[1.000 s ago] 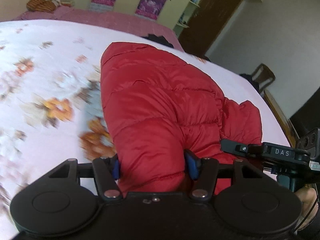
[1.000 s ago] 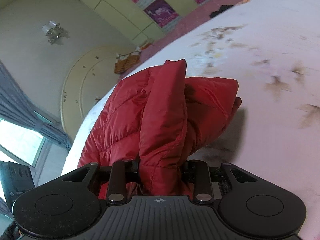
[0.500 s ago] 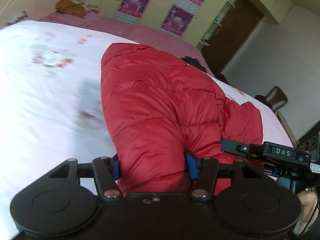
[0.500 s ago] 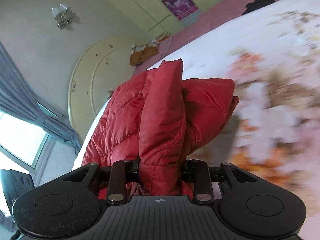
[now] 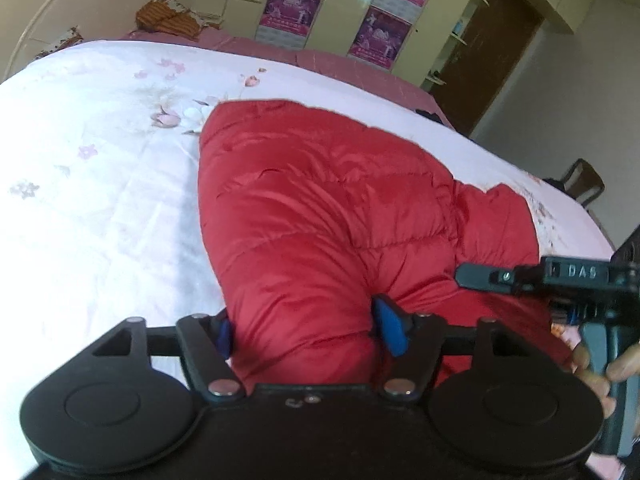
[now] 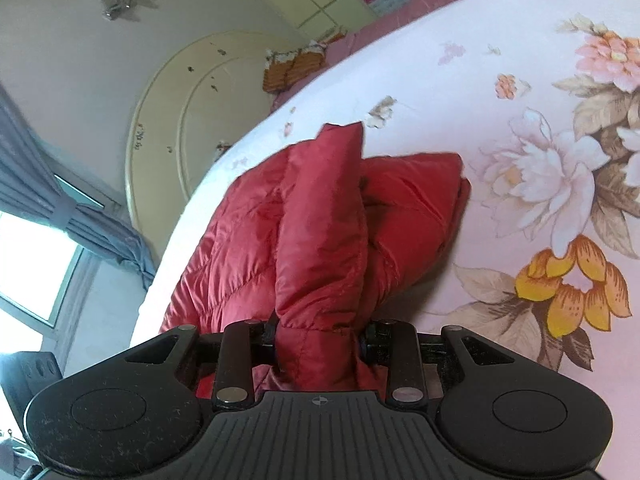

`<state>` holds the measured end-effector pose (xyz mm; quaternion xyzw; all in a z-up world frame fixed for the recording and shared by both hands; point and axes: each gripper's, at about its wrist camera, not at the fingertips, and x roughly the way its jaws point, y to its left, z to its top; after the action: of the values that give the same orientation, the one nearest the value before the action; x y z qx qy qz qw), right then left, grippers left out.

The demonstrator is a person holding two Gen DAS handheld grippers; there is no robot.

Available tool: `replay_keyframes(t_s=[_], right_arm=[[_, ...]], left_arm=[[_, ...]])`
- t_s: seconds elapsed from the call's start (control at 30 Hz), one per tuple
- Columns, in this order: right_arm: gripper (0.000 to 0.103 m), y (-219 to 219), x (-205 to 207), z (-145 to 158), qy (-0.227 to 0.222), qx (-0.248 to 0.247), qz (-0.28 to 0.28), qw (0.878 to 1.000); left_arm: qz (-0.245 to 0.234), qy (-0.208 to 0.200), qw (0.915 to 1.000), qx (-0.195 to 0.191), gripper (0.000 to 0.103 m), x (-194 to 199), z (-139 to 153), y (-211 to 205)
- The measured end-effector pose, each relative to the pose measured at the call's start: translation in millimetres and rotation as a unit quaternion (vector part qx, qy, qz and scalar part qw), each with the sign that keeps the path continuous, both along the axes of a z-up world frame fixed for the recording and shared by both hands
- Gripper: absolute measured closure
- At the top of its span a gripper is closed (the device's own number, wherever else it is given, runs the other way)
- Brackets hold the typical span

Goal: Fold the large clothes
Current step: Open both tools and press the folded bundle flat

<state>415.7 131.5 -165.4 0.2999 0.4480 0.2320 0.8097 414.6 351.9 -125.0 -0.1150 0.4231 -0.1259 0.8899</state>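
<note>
A red puffy jacket (image 5: pixel 320 220) lies bunched on a white floral bedspread (image 5: pixel 100 200). My left gripper (image 5: pixel 304 328) has a thick fold of it between its blue pads (image 5: pixel 390 330); the jaws are opening while the padding still fills the gap and touches both pads. In the right wrist view, my right gripper (image 6: pixel 318 336) is shut on a narrower upright fold of the same jacket (image 6: pixel 320 220), with the rest spread out beyond it over the bedspread (image 6: pixel 540 180). The jacket hides the right gripper's pads.
A person's hand (image 5: pixel 600 368) grips the other tool's handle at the right edge of the left wrist view. A rounded headboard (image 6: pixel 168 120), a window with blue curtains (image 6: pixel 60 208), a wardrobe with posters (image 5: pixel 296 4), a brown door (image 5: pixel 492 52) and a chair (image 5: pixel 584 184) ring the bed.
Both grippers have carried the jacket across the bed, so the floral pattern behind it has shifted. The left jaws now stand slightly wider around their fold. The right grip looks the same.
</note>
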Motion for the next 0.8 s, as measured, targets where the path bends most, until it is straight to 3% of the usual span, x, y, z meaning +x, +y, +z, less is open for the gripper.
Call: replay_keyframes(t_s=[0.2, 0.53, 0.8], right_arm=[[0.051, -12, 5, -17, 0.016, -0.009, -0.014, 1.000], [0.050, -28, -23, 34, -0.032, -0.050, -0.053, 0.997], [0.050, -31, -26, 69, -0.104, -0.098, -0.082, 0.986]], left_arm=[[-0.006, 0.003, 1.0000, 0.007, 0.028, 5, -5, 2], [0.020, -0.004, 0.9998, -0.009, 0.032, 14, 16, 16], [0.020, -0.070, 0.9973, 0.004, 0.032, 12, 49, 19]])
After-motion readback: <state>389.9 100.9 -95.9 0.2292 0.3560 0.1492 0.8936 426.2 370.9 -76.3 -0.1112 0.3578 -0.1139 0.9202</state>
